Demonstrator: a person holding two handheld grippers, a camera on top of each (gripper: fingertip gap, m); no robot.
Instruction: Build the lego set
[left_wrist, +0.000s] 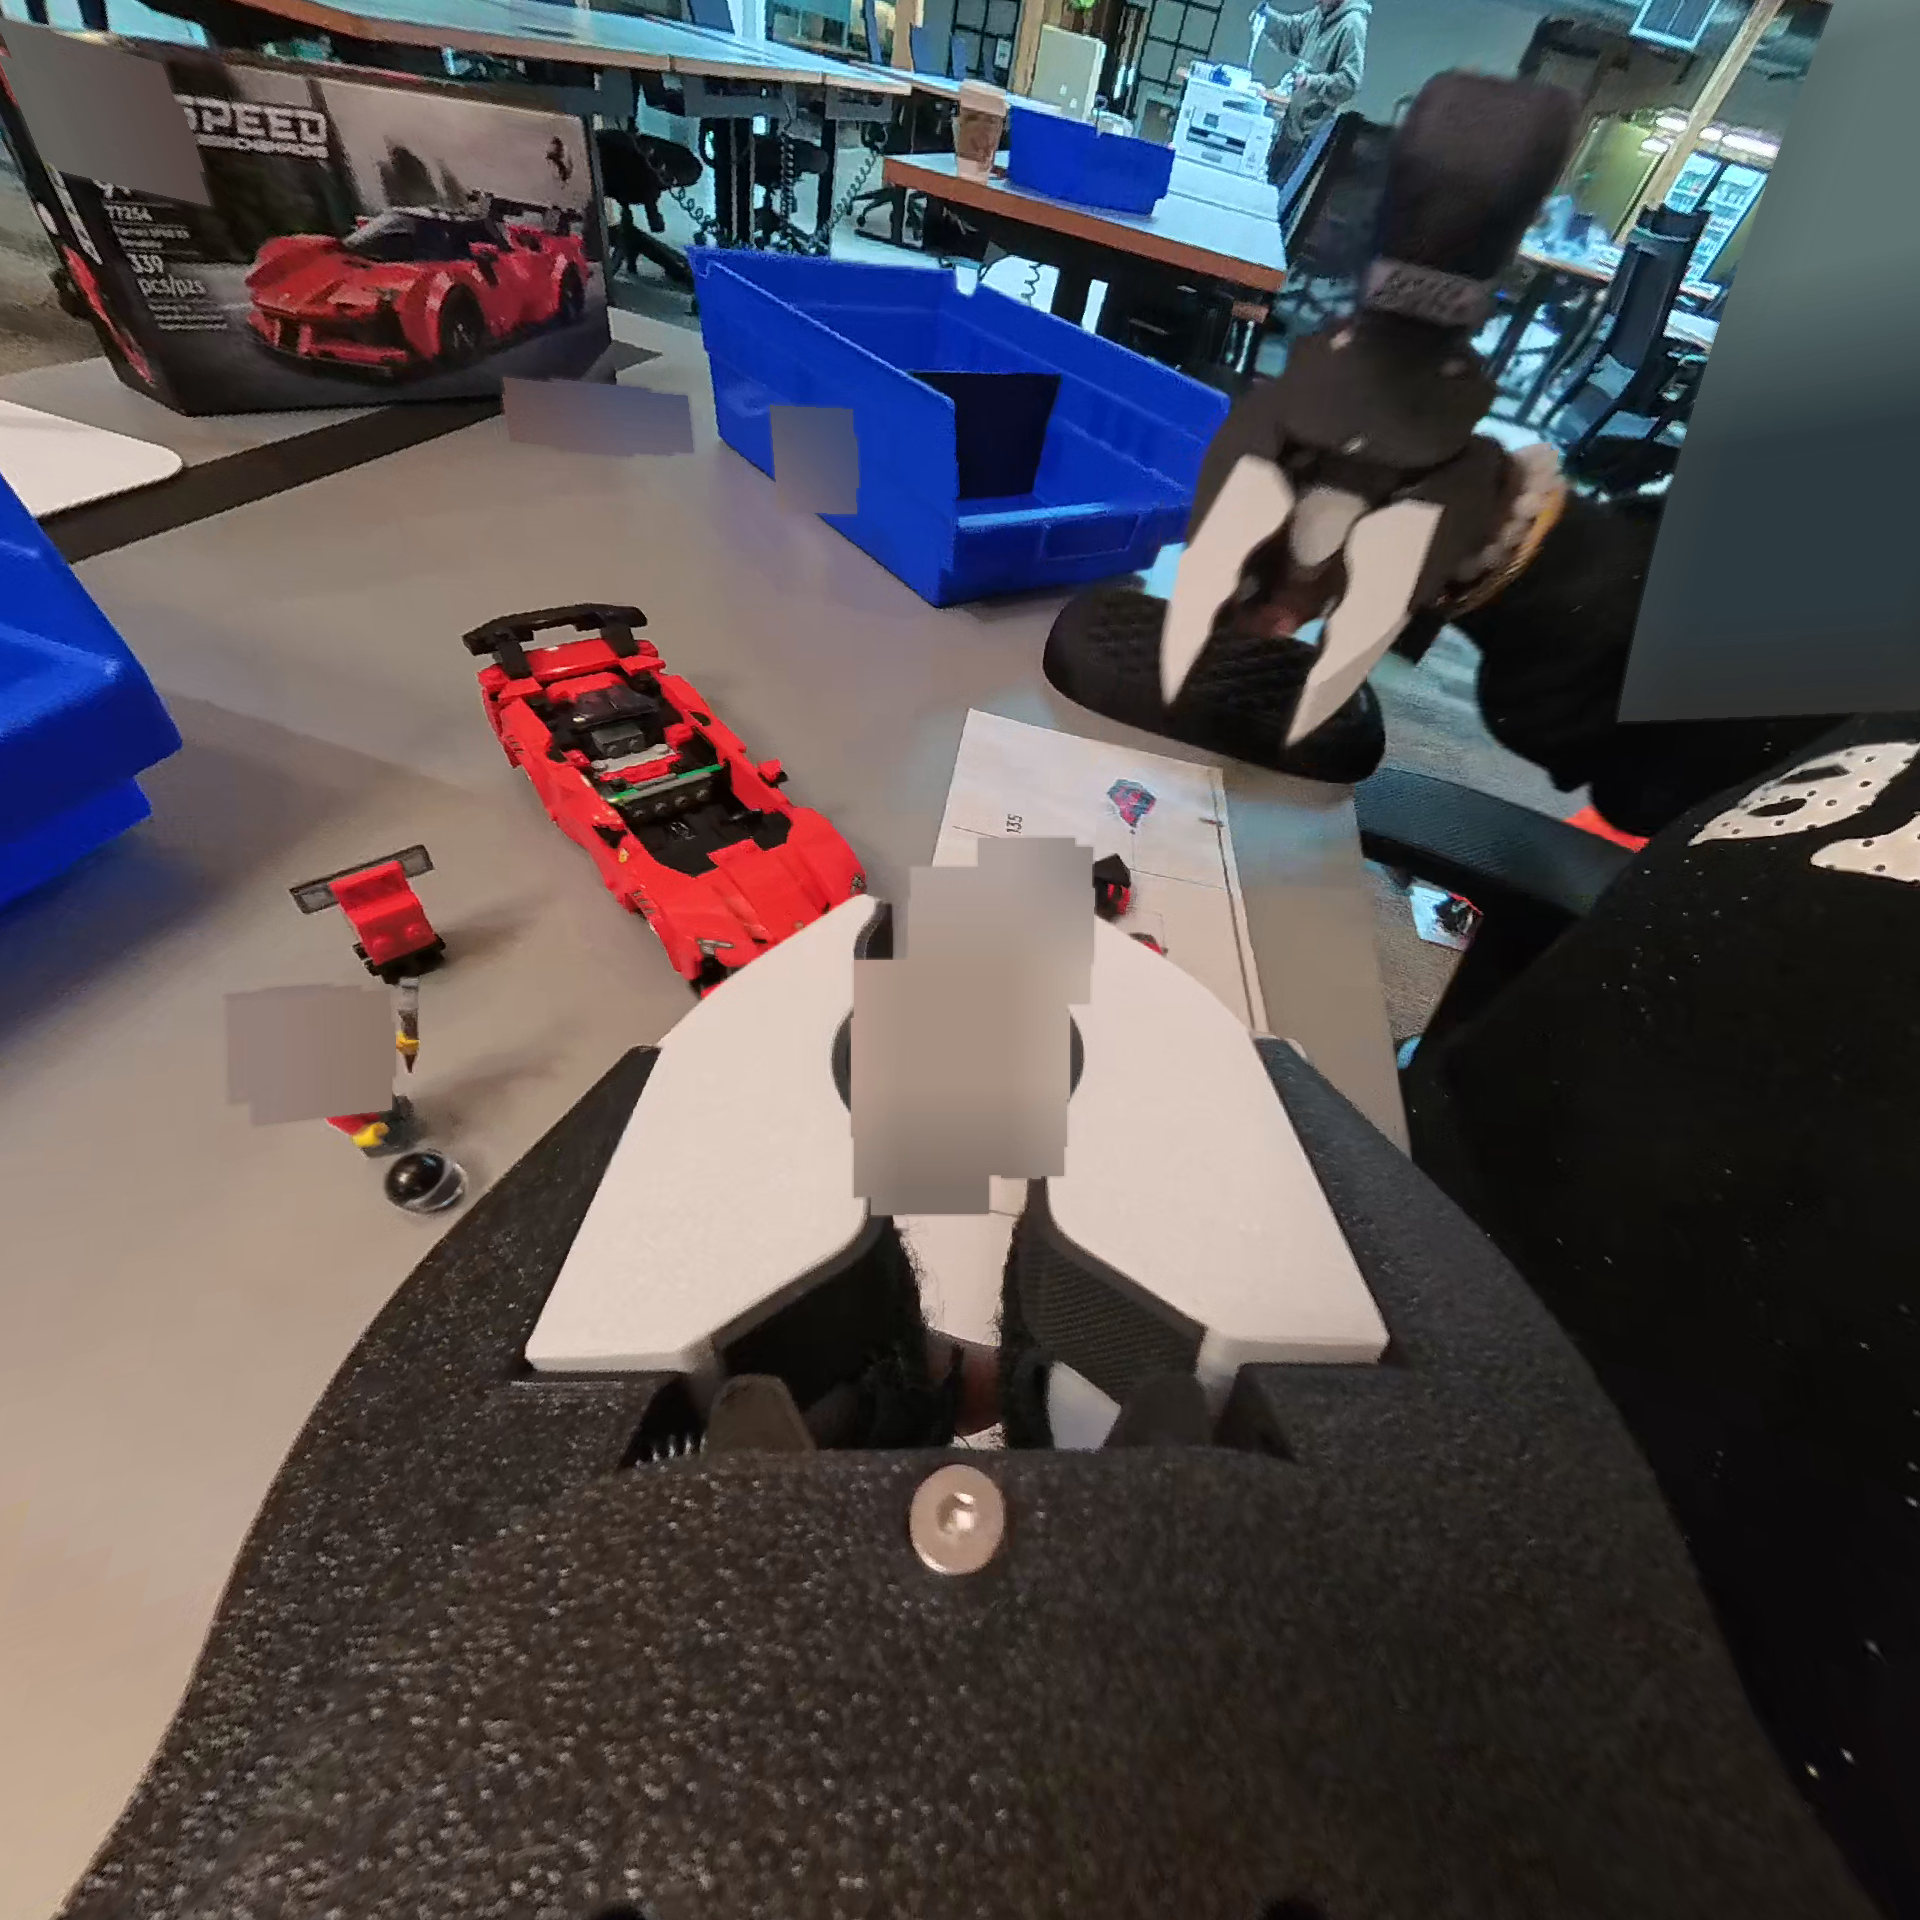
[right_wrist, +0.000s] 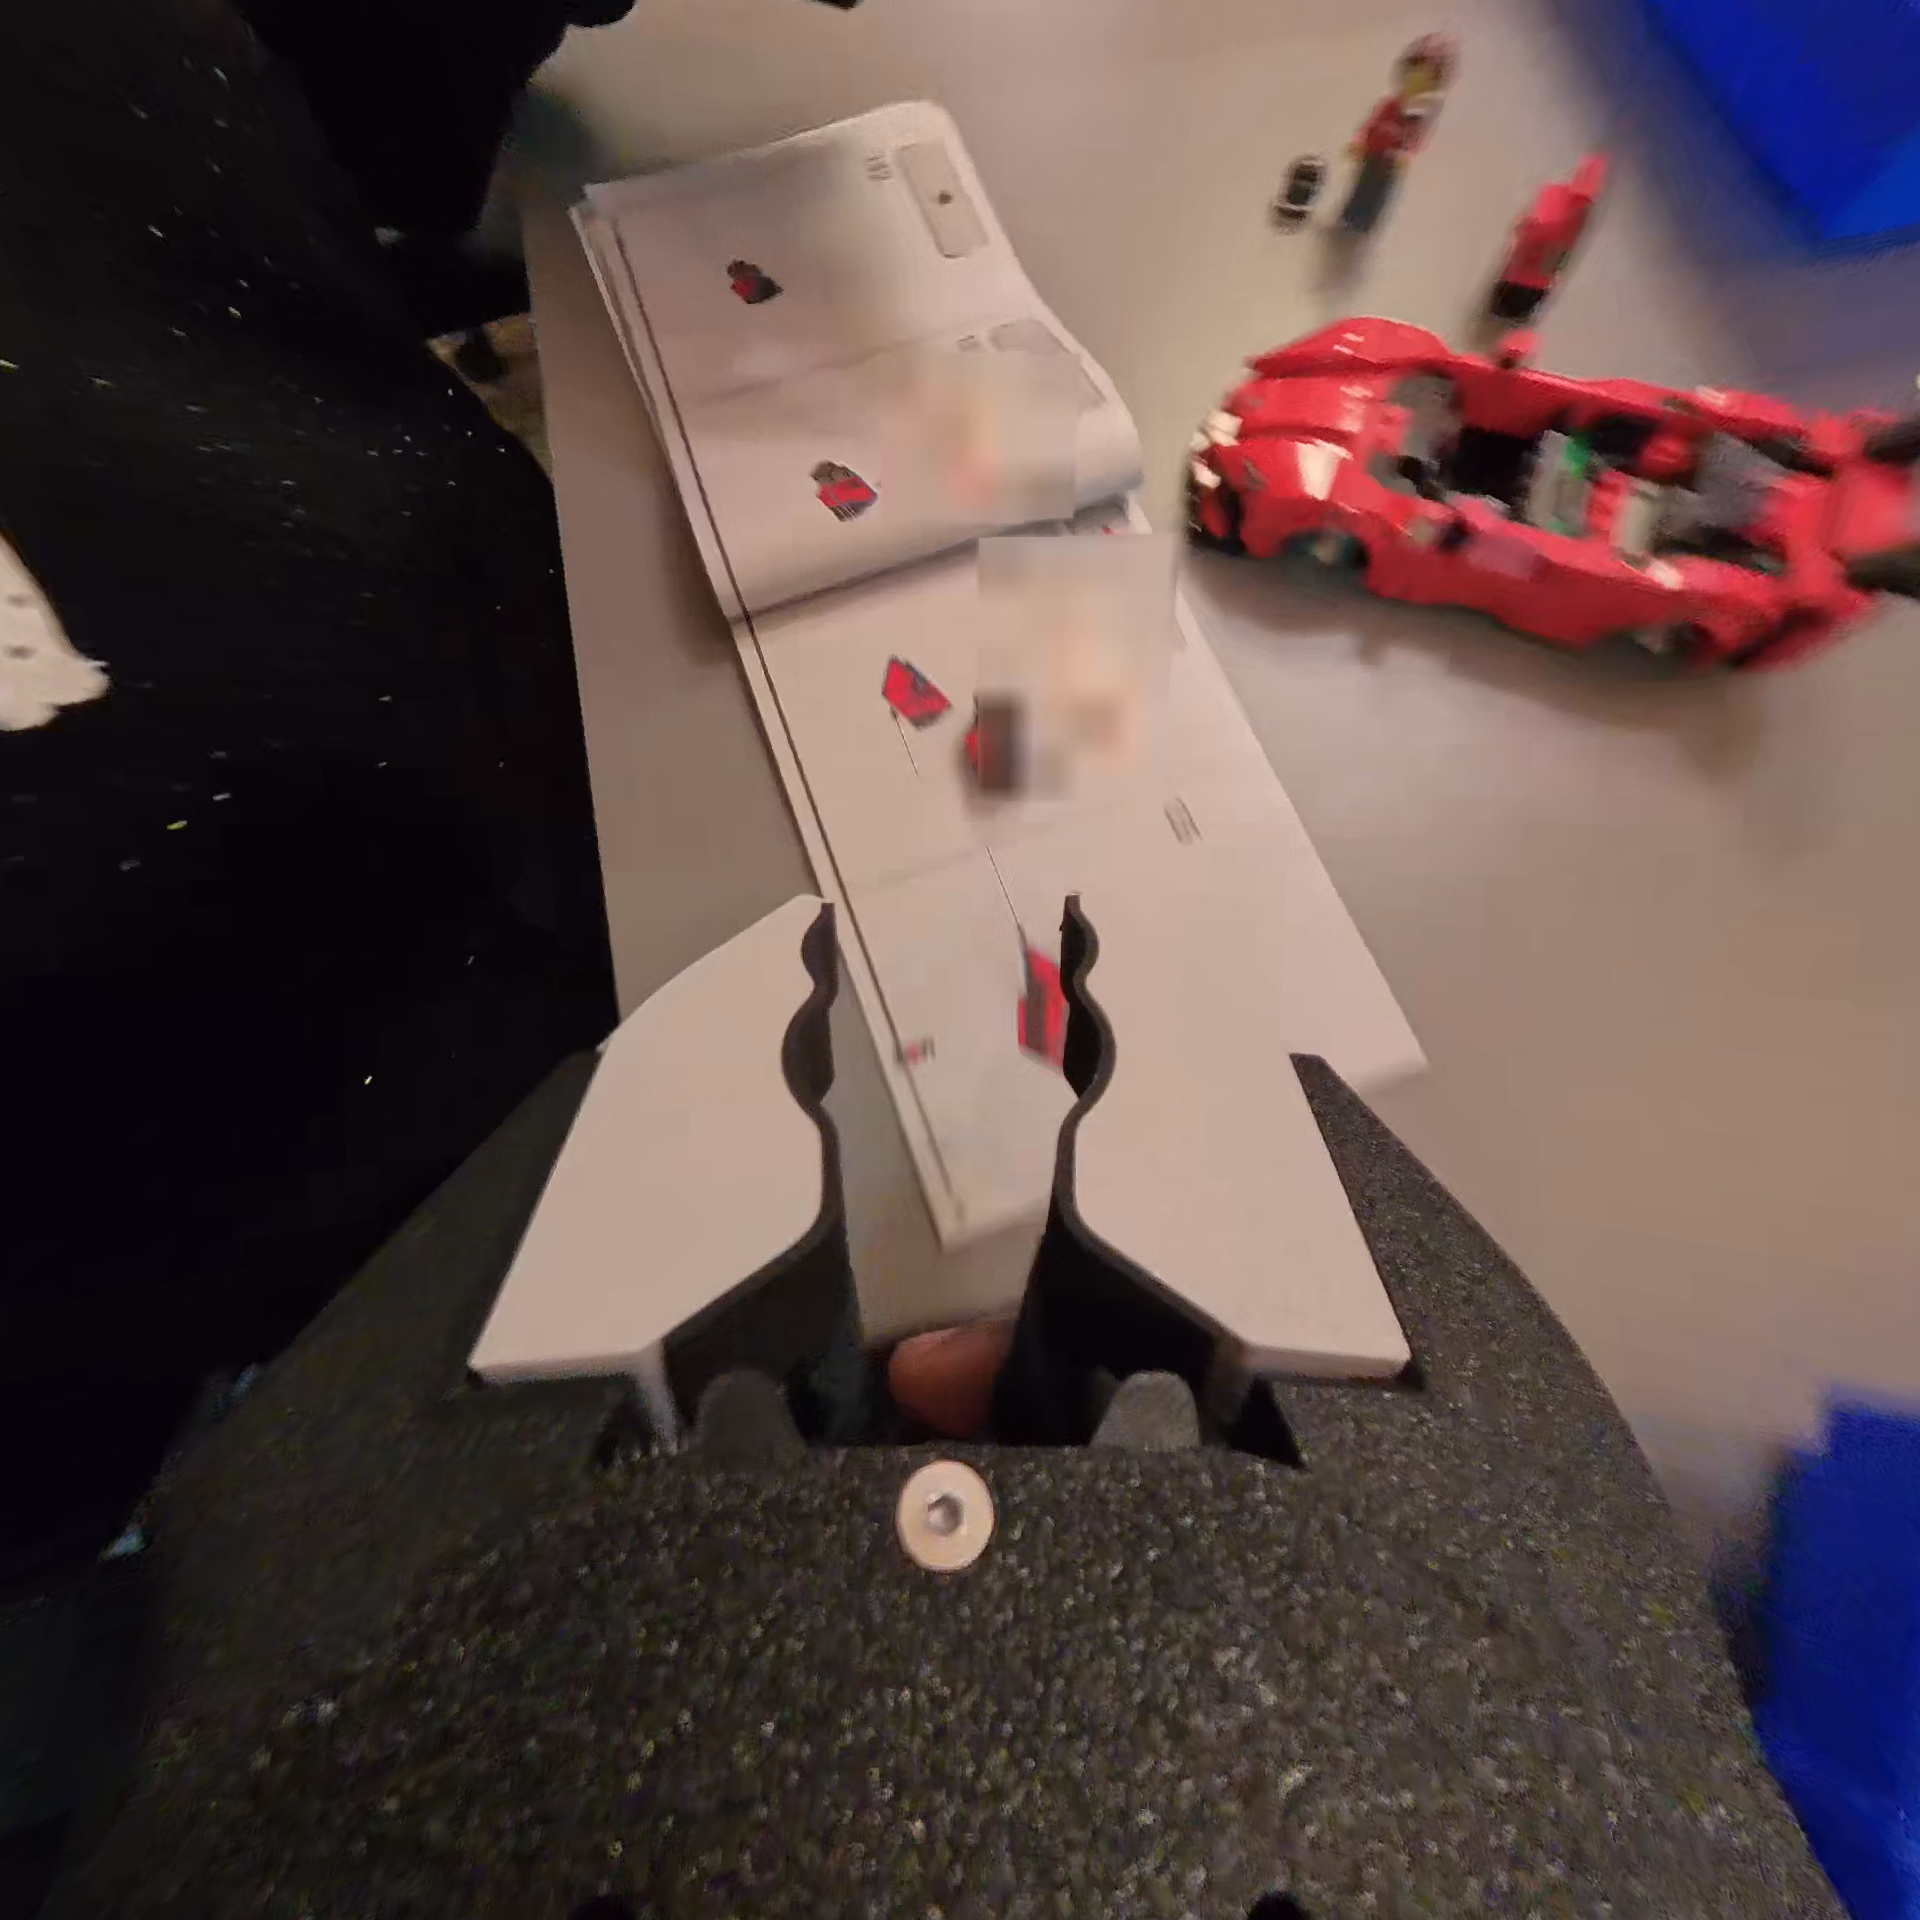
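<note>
Both hand-held grippers, left (left_wrist: 977, 925) state hidden, right (right_wrist: 948, 914) parted, hover over grey table (left_wrist: 312, 665) in an office.

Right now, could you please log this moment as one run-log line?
left gripper: cannot tell | right gripper: open, empty, over instruction booklet | red car: on table, untouched

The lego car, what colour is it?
Red with black parts; the lego car shows best in the left wrist view.
</note>
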